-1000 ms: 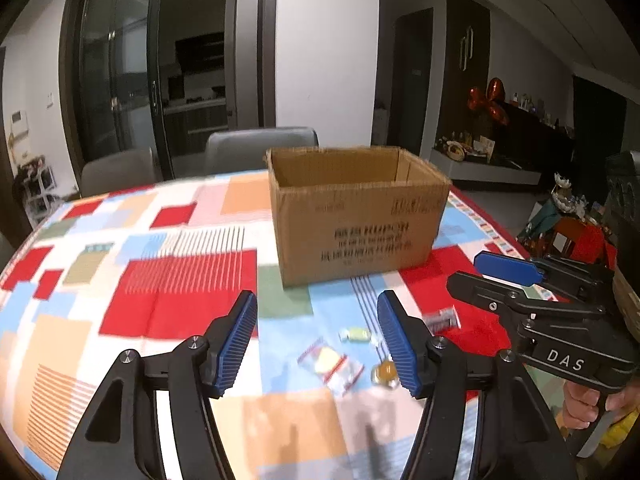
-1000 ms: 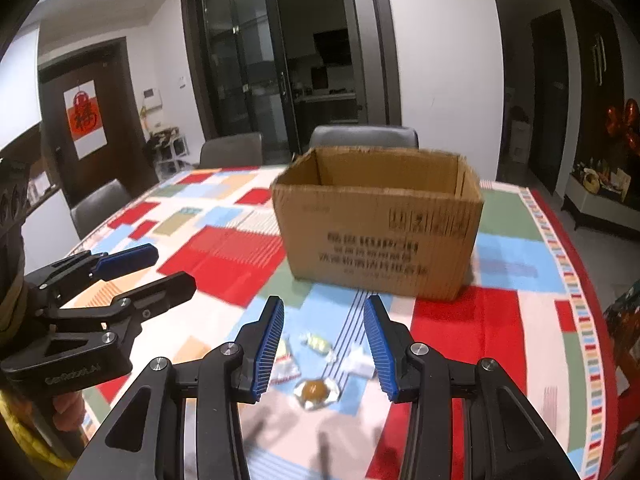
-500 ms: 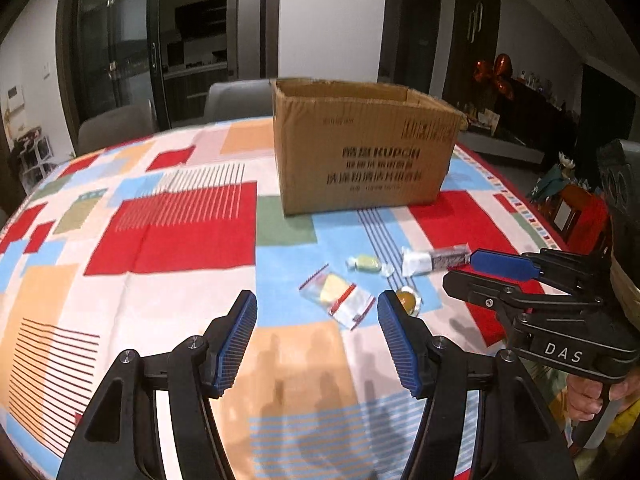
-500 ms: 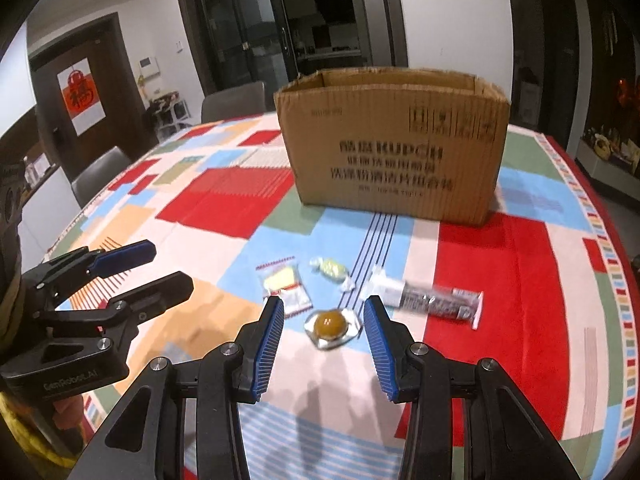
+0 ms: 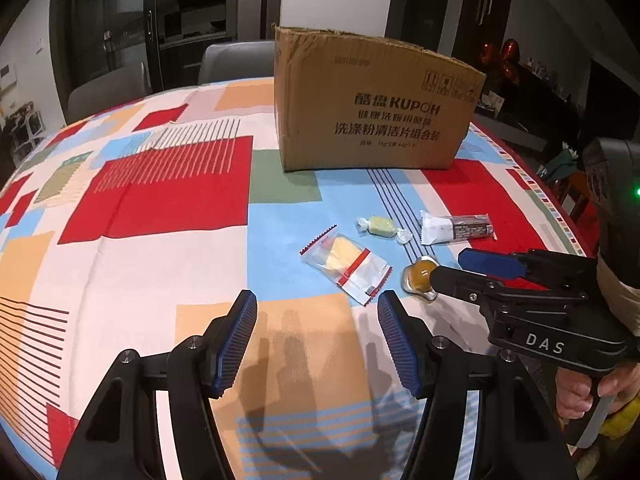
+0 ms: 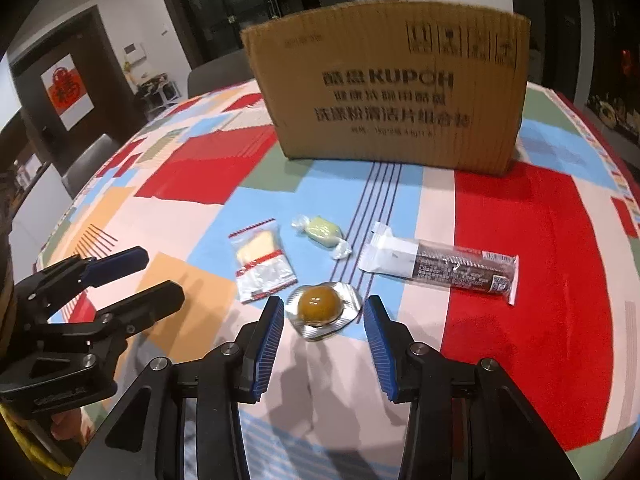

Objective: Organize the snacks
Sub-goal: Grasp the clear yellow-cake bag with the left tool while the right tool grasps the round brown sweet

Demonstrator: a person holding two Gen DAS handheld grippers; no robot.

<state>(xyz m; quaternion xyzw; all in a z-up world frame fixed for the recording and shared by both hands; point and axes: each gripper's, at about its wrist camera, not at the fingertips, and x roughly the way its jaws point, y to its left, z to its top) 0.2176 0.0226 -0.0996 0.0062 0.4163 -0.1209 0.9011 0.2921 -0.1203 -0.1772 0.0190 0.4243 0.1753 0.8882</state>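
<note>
Right tongs (image 6: 323, 322), released, with the 2 blue pads straddling the round jelly cup (image 6: 320, 307) on the surface (image 6: 520, 280); the cup sits between the pads, untouched by either. Left tongs (image 5: 318, 336), also released and holding nothing, hover nearer than the cup and to its left. To grip well, the judgement is to lower until the pads flank the amber dome rather than the thin foil rim, then close gently, since the rim would likely buckle or slip. Being round, the cup has no long axis. Just left of the cup lies the clear cracker packet (image 6: 262, 262), long axis running away from the camera. Beyond the cup is the green twist-wrapped candy (image 6: 322, 234); right of it, the snack bar (image 6: 438, 266), long axis left to right. Farthest from the cup stands the cardboard box (image 6: 388, 96), upright, the likely destination.
</note>
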